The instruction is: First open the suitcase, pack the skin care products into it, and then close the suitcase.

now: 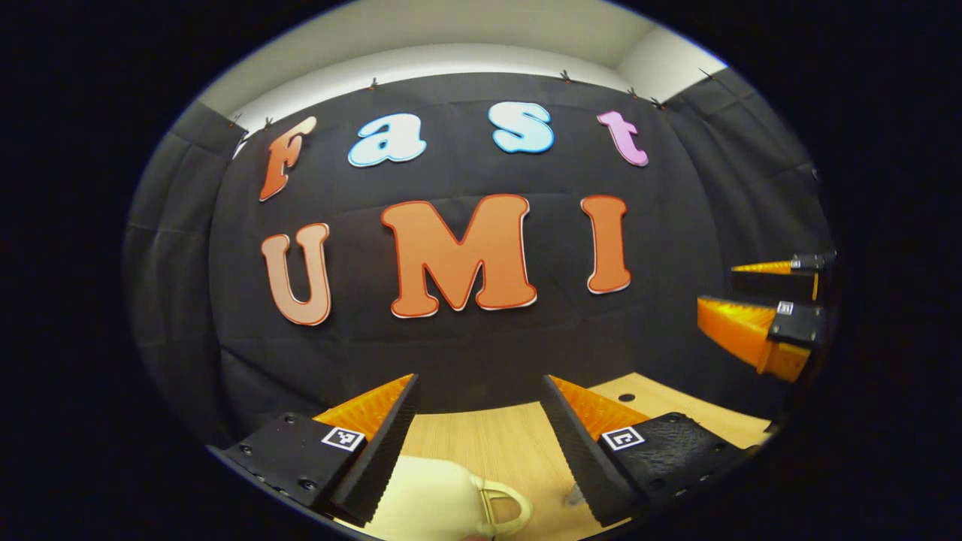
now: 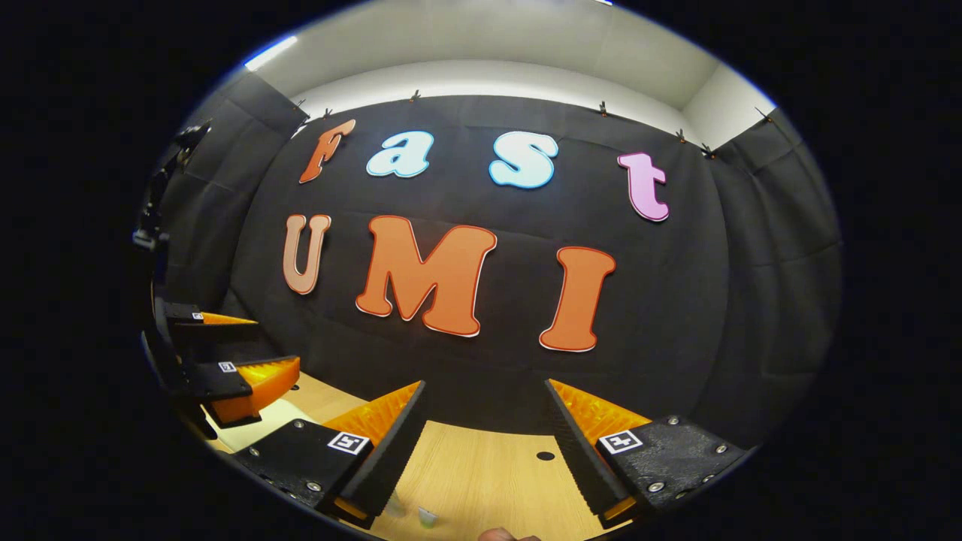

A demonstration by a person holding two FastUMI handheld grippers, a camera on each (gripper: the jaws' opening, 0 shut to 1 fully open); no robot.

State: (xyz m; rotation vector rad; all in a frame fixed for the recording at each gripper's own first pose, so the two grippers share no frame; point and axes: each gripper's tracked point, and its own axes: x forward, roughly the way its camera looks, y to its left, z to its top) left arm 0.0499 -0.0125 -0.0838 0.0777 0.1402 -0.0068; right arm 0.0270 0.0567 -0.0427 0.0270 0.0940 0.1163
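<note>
Cream suitcase (image 1: 432,496) sits nearest you at 6 o'clock under your left hand-held gripper (image 1: 481,421), its fingers spread wide and empty. Your right hand-held gripper (image 2: 485,424) is likewise wide apart over the wooden surface (image 2: 488,481), black cloth wall (image 2: 676,338) beyond.

Two tools (image 1: 479,391) (image 2: 487,394) – one cream suitcase (image 1: 428,496) – one table (image 1: 496,443).

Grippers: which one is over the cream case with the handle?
The left gripper: the cream case and its handle show between its open jaws. The right gripper has wooden table there.
</note>
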